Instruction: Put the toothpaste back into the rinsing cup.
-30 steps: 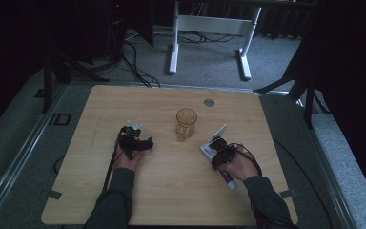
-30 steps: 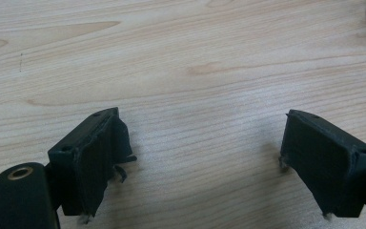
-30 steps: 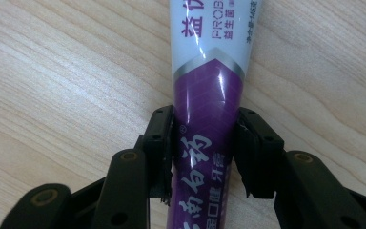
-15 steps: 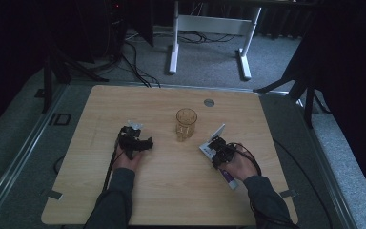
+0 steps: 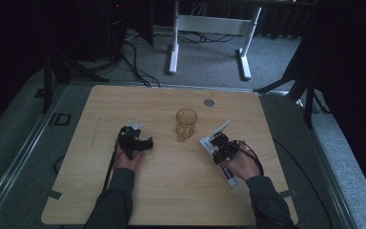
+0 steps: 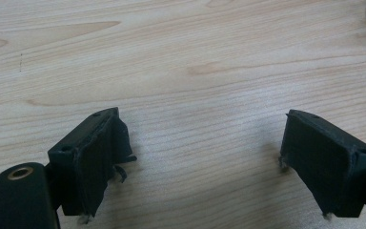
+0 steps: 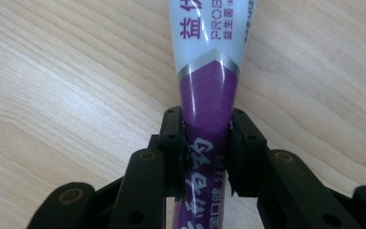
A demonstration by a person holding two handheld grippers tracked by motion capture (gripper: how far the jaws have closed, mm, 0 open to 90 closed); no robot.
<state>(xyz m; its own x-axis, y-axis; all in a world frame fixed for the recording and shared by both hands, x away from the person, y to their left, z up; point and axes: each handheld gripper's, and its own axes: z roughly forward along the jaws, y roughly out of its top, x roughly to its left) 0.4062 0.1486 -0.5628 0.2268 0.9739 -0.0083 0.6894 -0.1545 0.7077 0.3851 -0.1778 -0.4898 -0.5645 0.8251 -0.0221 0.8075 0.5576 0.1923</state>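
Nothing has visibly moved since the earlier frames: both hands, both grippers and the glass sit where they did a second ago.

On the high view, the left gripper (image 5: 134,141) rests on the wooden worktop (image 5: 100,109), left of centre, with the person's left hand (image 5: 126,160) behind it and a dark sleeve running off the bottom edge. In the left gripper view its two black jaws stand wide apart with only bare wood grain between them; nothing is held. The pad on one jaw is frayed at its edge.

The right gripper (image 5: 218,144) lies right of centre, the right hand (image 5: 243,164) behind it. Its jaws are closed on a tube (image 7: 208,86), white at the far end and purple where the jaws pinch it, with printed characters along its length. In the right gripper view the tube runs straight up between the jaws and lies low over the wood. On the high view the white end of the tube points up and away towards the far right, and the purple end shows beside the hand.

An amber glass (image 5: 186,124) stands upright near the middle of the worktop, between the two grippers and apart from both. A small round grey disc (image 5: 209,102) sits near the far edge. Cables trail from each gripper along the forearms.
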